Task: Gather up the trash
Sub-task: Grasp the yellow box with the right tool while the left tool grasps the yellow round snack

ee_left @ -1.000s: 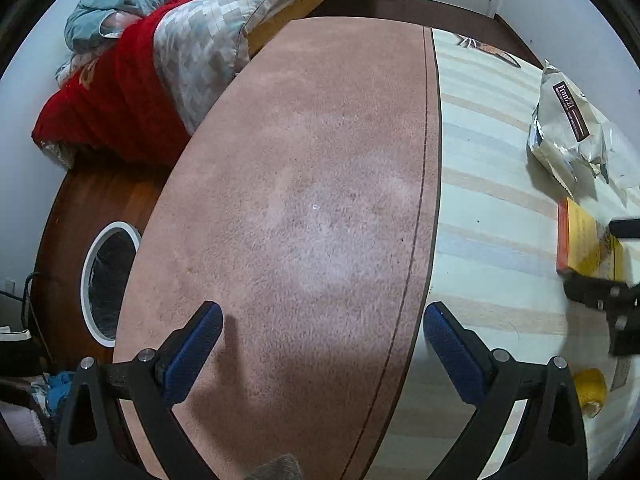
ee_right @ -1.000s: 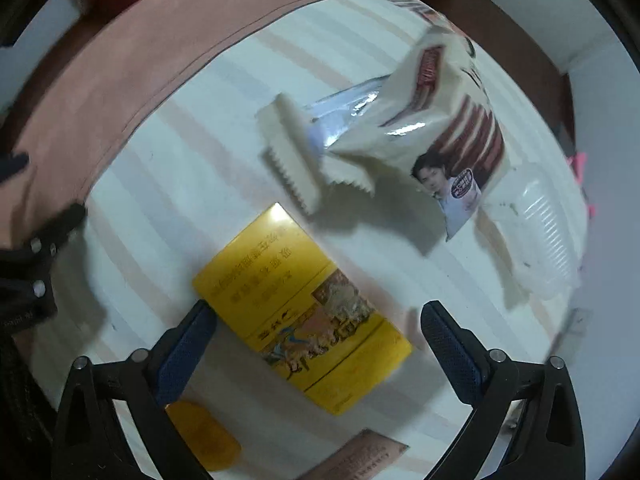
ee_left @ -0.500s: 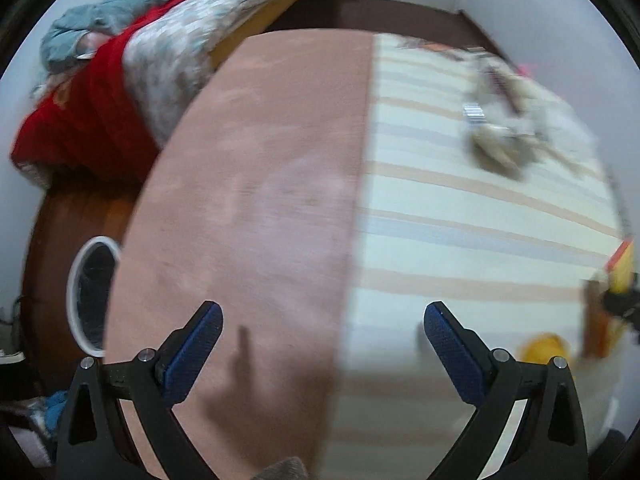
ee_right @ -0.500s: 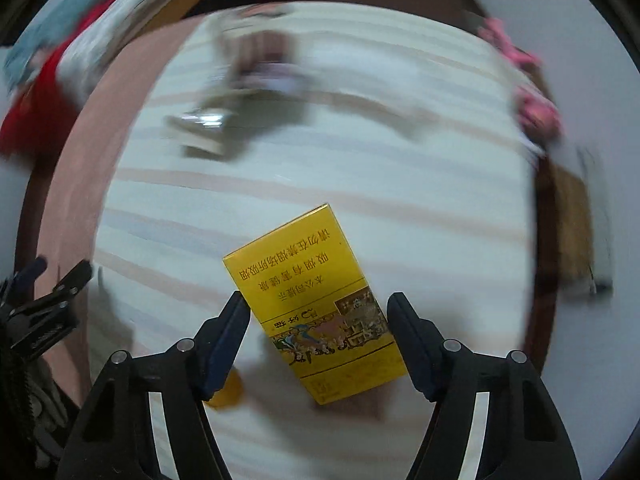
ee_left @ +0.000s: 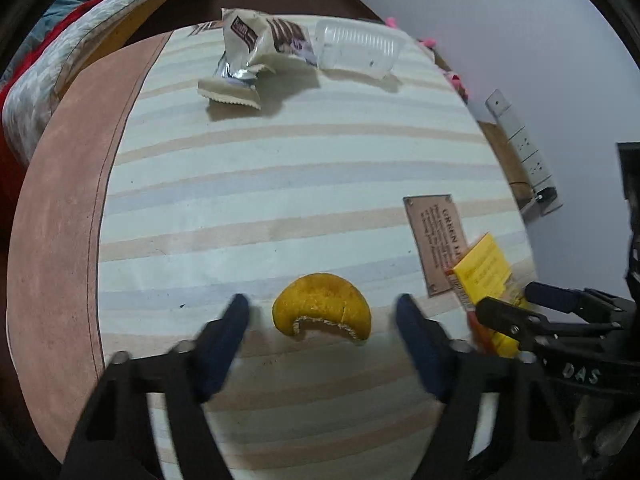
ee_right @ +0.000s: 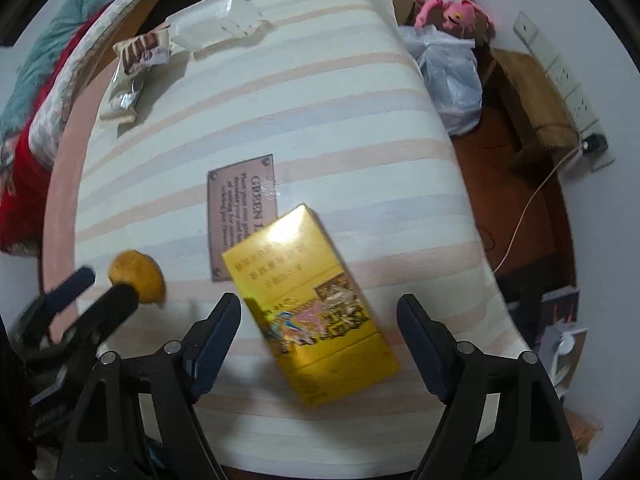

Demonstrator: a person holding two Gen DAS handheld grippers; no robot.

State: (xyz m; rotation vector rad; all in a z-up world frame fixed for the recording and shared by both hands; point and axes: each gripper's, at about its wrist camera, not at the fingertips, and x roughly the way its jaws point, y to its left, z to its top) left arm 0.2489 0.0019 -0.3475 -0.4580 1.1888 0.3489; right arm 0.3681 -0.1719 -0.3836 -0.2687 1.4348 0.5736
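Left gripper [ee_left: 322, 316]: the jaws stand wide apart on both sides of the orange peel [ee_left: 322, 312], which lies on the striped cloth [ee_left: 280, 184] near its near edge; no finger touches the peel yet.
Step for the left: I judge it is the grasp of the peel. It is good to go lower until the pads are level with the peel, keep it centred between them, and close slowly (the peel is curved and light, so it may slide away).
Right gripper [ee_right: 320, 336]: the jaws are also apart, and the yellow box [ee_right: 310, 304] sits between them, near the right near corner of the cloth, half over the brown label card [ee_right: 242, 216].
Step for the right: close across the narrow sides of the box, not on the card under it.
Far edge: the snack wrapper [ee_left: 256, 56] and the clear plastic tray [ee_left: 356, 50] wait there, not collected yet.
Change, left view: one second ago it looked at the pink mat [ee_left: 60, 208] and the bin; now it faces the peel.
Change, right view: the box lay further ahead of the fingers; now it is between them.
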